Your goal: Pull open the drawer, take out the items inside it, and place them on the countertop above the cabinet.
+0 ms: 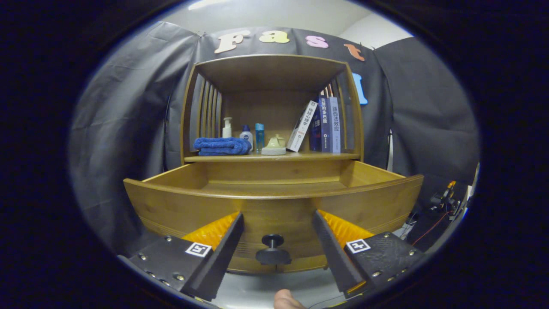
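The drawer (274, 189) stands pulled out toward the claw (278, 246), whose fingers are spread and grip nothing — the round knob (272, 250) sits between them, untouched. The drawer's visible floor looks bare; the front panel hides the near part. The surface (274, 157) above — holding a blue towel (222, 146), bottles and books — lies up and beyond, so the next reach goes over the front edge.

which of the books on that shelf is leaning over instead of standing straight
The white book, leftmost in the row. It tilts right against the upright dark blue books. The open gripper is at the drawer knob.
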`<state>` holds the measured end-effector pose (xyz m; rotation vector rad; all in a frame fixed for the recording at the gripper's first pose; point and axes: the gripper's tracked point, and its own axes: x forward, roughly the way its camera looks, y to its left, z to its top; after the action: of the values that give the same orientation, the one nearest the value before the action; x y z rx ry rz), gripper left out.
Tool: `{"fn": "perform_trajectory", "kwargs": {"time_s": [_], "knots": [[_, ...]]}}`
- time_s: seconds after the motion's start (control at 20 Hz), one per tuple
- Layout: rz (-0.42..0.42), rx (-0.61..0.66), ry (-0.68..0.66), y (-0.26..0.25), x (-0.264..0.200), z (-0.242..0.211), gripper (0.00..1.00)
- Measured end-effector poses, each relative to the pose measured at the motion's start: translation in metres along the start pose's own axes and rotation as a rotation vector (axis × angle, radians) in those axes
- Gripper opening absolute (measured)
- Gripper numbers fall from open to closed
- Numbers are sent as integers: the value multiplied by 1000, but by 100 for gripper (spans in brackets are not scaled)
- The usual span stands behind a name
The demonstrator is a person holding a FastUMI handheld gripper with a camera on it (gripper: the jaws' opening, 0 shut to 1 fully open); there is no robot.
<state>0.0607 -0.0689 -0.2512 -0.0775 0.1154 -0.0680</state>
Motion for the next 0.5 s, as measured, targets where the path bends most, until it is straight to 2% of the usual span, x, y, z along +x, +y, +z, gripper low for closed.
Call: {"fn": "perform_trajectory", "kwargs": {"time_s": [0.5], "knots": [[17, 35, 13, 7, 33, 5, 98]]}}
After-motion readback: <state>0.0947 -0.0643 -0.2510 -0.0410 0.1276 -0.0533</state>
